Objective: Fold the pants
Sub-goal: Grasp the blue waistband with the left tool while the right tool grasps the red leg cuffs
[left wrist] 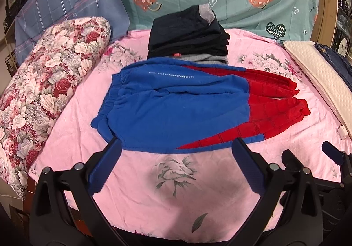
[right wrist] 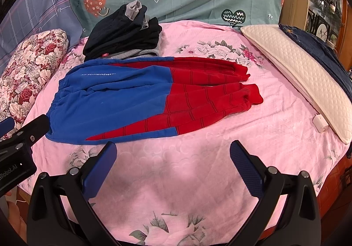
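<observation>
Blue and red pants (left wrist: 176, 105) lie folded lengthwise on the pink bedsheet (left wrist: 176, 191), waistband to the left and red legs to the right; they also show in the right wrist view (right wrist: 132, 101). My left gripper (left wrist: 176, 147) is open and empty, just in front of the pants' near edge. My right gripper (right wrist: 173, 149) is open and empty, hovering over the sheet in front of the pants. The left gripper's body shows at the left edge of the right wrist view (right wrist: 19, 142).
A stack of folded dark clothes (left wrist: 187, 35) lies behind the pants. A floral bolster (left wrist: 44, 83) lies at the left, a cream quilted pillow (right wrist: 297, 74) and dark denim (right wrist: 319, 52) at the right. A small white box (right wrist: 320, 123) sits by the pillow.
</observation>
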Motion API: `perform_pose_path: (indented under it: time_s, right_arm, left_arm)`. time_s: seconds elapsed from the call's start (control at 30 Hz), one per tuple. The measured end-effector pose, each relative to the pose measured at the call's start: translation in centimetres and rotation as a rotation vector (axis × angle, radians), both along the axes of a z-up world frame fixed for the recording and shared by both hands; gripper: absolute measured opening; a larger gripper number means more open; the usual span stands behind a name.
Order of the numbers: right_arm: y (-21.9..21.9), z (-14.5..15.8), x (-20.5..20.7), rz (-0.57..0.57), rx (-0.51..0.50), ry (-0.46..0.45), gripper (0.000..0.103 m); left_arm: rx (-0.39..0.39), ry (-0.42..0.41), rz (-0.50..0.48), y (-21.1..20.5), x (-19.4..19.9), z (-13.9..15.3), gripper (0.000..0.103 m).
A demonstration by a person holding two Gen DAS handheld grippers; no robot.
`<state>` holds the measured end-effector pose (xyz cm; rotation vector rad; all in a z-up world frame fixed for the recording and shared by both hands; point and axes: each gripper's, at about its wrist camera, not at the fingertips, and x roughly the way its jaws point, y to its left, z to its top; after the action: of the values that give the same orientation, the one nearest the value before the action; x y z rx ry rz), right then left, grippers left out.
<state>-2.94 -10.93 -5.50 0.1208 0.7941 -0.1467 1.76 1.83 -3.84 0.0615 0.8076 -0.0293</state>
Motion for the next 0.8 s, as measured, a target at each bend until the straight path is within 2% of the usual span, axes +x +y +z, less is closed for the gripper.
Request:
perform_pose_path:
  time_s: [0.03,0.13,0.2,0.27,0.33,0.43,0.5,0.63,0.7,0.73,0.77,0.8]
  right_arm:
    - [-0.1,-0.2,0.1,-0.001,0.001,0.005,0.102]
    - [-1.0,-1.0,0.5,-0.019,0.001,0.027,0.102]
    - [-2.0,-2.0,0.7,-0.046,0.012,0.057,0.102]
    - [-3.3,-3.0,1.0,-0.074,0.033,0.097,0.102]
    - [-4.4,-4.2,1.0,-0.101,0.055,0.138,0.102]
    - [-5.7,-5.3,0.7,-0.130,0.085,0.174,0.102]
    - [-6.3,-5.5,0.4,-0.143,0.099,0.175,0.102]
    - [-6.3,-5.2,-0.2,-0.142,0.093,0.151,0.102]
    - [-6.5,-5.1,0.0,-0.140,0.092,0.148,0.102]
    - [-6.7,-5.1,0.2,-0.142,0.094,0.151,0.102]
    - [-6.8,-5.1,0.2,-0.145,0.096,0.152,0.102]
    - [-7.1,-5.1,0.3,-0.150,0.098,0.154,0.102]
  left_arm:
    - [-0.015,0.024,-0.006,0.1,0.5,-0.3,0.101]
    - [-0.139,0.160,-0.029,1.5,2.3,-2.8,0.101]
    - [-0.215,0.272,0.014,3.4,3.8,-5.6,0.101]
    - [-0.253,0.329,0.056,5.4,5.0,-7.4,0.101]
    - [-0.327,0.341,0.140,9.0,6.3,-8.6,0.101]
    - [-0.439,0.350,0.212,13.2,8.1,-9.6,0.101]
    - [-0.504,0.363,0.274,16.4,9.5,-10.7,0.101]
    - [-0.624,0.401,0.322,20.1,11.2,-12.3,0.099]
    - [-0.659,0.413,0.335,21.6,12.0,-13.1,0.085]
    - [-0.661,0.411,0.336,22.1,12.6,-13.2,0.073]
    - [-0.644,0.412,0.339,22.6,13.2,-13.3,0.038]
    - [-0.627,0.428,0.336,22.9,14.3,-13.8,0.017]
